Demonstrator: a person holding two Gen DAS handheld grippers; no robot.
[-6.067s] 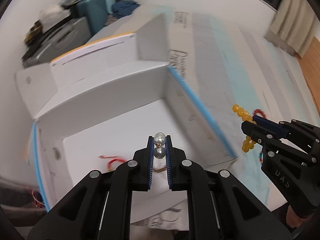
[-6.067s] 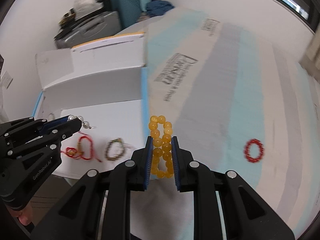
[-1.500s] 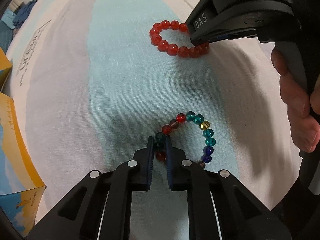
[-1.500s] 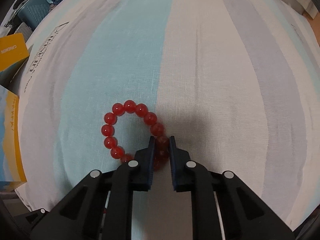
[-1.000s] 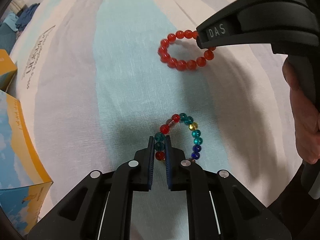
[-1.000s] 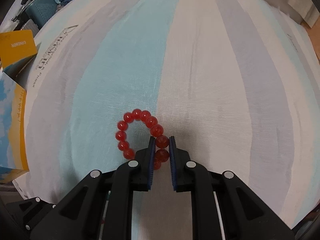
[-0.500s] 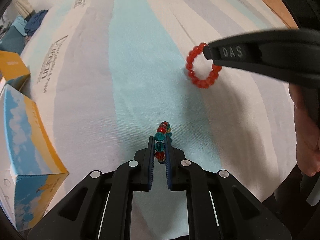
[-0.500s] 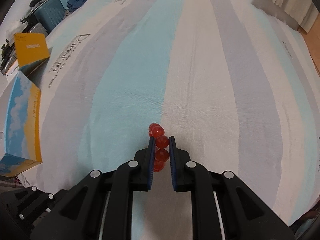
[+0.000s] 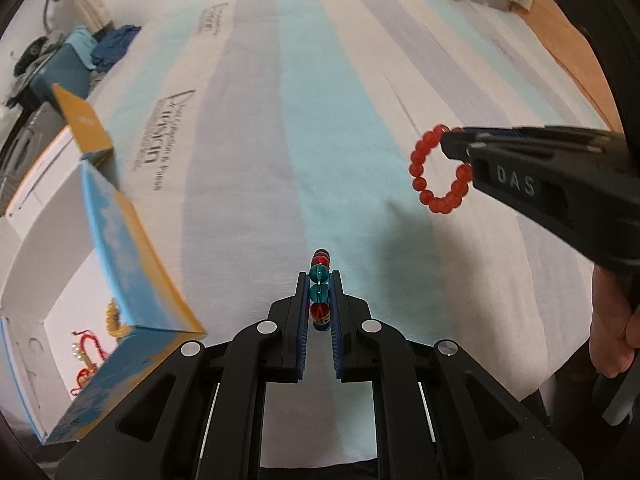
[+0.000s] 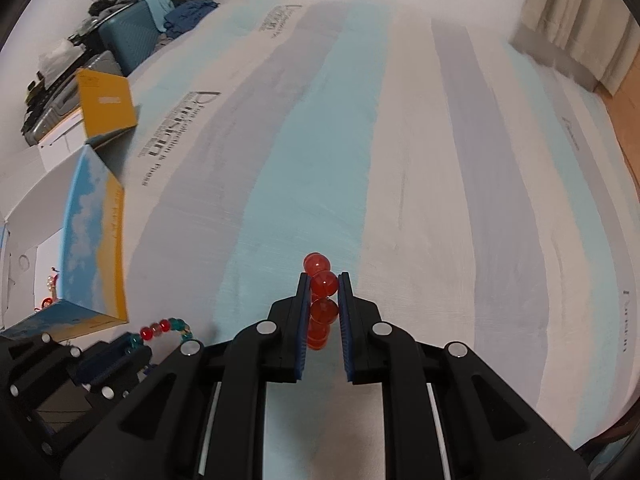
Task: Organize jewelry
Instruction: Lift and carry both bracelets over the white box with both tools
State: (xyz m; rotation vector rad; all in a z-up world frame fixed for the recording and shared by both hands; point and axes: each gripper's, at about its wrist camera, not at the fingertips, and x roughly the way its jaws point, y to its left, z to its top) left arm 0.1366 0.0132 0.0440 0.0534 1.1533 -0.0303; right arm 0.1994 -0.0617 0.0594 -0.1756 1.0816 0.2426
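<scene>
My left gripper [image 9: 319,280] is shut on a multicoloured bead bracelet [image 9: 319,292] of teal and red beads, held edge-on above the striped bedsheet [image 9: 340,100]. In the left wrist view my right gripper [image 9: 456,148] comes in from the right, shut on a red bead bracelet [image 9: 438,172] that hangs as a ring in the air. The right wrist view shows the red bracelet [image 10: 323,294] pinched edge-on between the fingers of the right gripper [image 10: 324,282]. The left gripper [image 10: 120,354] with the multicoloured bracelet [image 10: 164,326] sits at the lower left there.
An open white box [image 9: 44,216] with a blue and orange outside stands at the left edge of the bed; a yellow bead bracelet [image 9: 114,316] and red cord jewelry [image 9: 86,360] lie inside. Suitcases and clothes [image 10: 132,20] are piled beyond. A person's hand [image 9: 612,320] holds the right gripper.
Both grippers have risen off the sheet with their bracelets, which now hang free. The view has widened and the box has come into sight at the left.
</scene>
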